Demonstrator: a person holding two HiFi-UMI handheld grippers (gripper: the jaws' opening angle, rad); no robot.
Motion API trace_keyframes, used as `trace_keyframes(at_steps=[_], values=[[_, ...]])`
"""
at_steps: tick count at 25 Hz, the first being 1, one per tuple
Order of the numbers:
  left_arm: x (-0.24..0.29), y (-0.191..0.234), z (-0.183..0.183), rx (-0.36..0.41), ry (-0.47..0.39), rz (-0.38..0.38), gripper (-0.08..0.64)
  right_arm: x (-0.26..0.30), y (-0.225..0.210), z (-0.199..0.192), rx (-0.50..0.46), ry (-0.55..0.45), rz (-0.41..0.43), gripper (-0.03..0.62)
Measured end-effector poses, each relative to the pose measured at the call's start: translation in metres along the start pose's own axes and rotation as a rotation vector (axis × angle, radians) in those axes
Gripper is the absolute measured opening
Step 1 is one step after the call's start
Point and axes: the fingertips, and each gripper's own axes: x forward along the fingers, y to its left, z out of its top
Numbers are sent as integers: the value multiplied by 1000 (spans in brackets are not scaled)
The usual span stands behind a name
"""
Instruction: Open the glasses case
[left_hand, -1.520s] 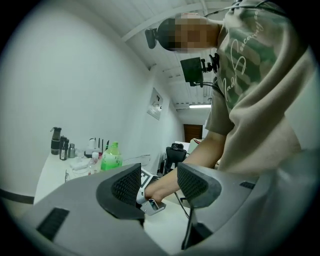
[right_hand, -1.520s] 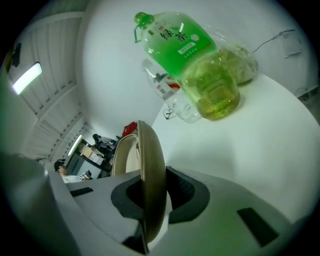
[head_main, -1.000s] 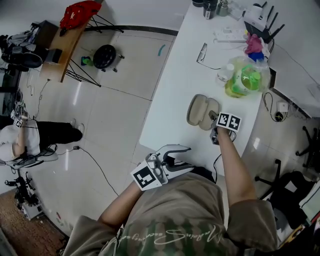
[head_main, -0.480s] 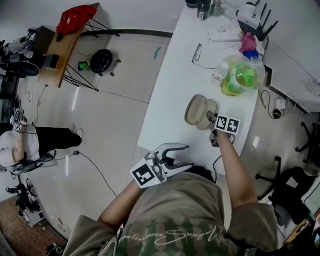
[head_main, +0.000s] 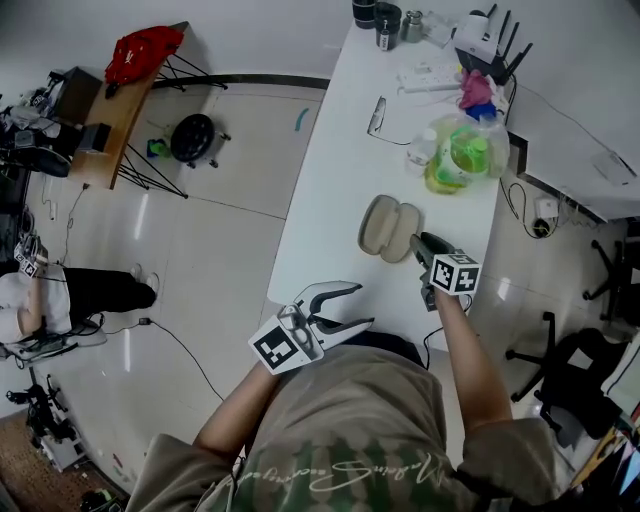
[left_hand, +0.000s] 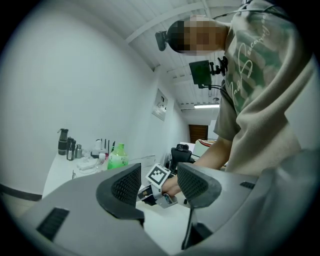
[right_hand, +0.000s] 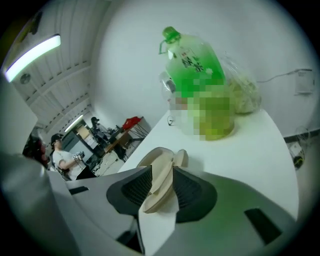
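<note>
Head view shows one glasses case (head_main: 388, 228) lying open on the white table (head_main: 340, 180), at the tips of your right gripper (head_main: 416, 243). Its jaws have just been opening and straddle the lid's edge unclamped, so a crooked lift could snag and drag it. Your left gripper (head_main: 362, 305) hangs open, empty. Two grippers, one case.

- Case (head_main: 388, 228): on the desk (head_main: 330, 190), at its near end, toward the right edge.
- Bottle (head_main: 462, 150): on the desk behind the case, at the right edge.
- Glasses (head_main: 377, 115): on the desk, left of the bottle, farther back than the case.
- Power strip (head_main: 428, 75): behind the bottle.
- Router (head_main: 478, 42): far right corner of the desk.
- Cups (head_main: 386, 22): far end, left of the router.
- Stool (head_main: 191, 137): on the floor, left of the desk.
</note>
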Motion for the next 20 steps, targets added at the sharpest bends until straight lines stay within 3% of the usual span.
trace_keyframes(at_steps=[5,9,13,15,20], values=[[-14,13,7,-4,-12,49,219,-55,80,22,-227,-168,195,130],[-16,15,18,25,-23,50,218,-110,143,44,-306,-355,337,130],[-13,13,19,124,11,72,204,-122,170,36,-395,-322,356,130],[-12,16,17,111,17,105,6,-121,177,32,-415,-316,368,130],[-15,26,14,56,-1,150,6,-133,200,42,-487,-395,380,130]])
